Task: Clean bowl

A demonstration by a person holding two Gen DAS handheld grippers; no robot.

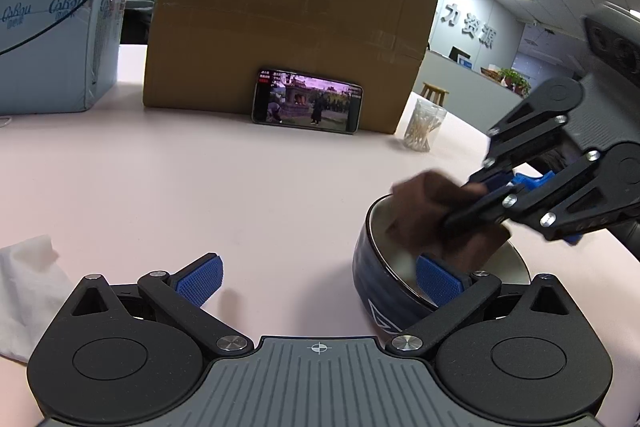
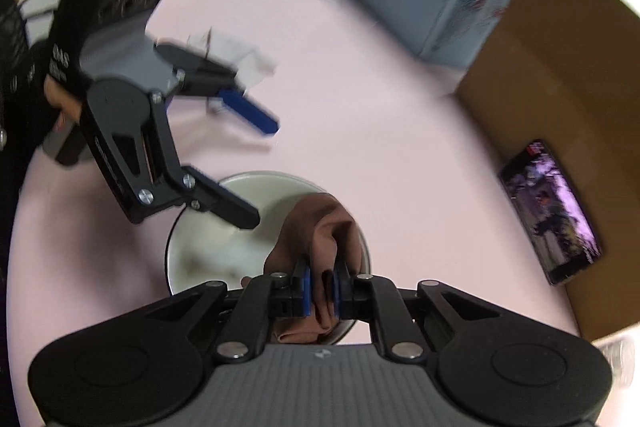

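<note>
While I'm looking down the left wrist view, my left gripper is spread wide, grasping nothing; its right finger pad is sitting inside the dark blue bowl, apparently bracing the wall, though contact is unclear. My right gripper is coming in from the right, clenching a brown cloth over the bowl. Crumpled white tissue is lying left, a phone leaning on a cardboard box.

Switching to the right wrist view, my right gripper is pinching the cloth, which is pressing into the bowl; the pale interior is looking smeared. Left gripper is straddling the far rim.

Wiping step, I'm judging it mid-way. Next calls for sweeping the cloth across the smears while steadying the bowl.
</note>
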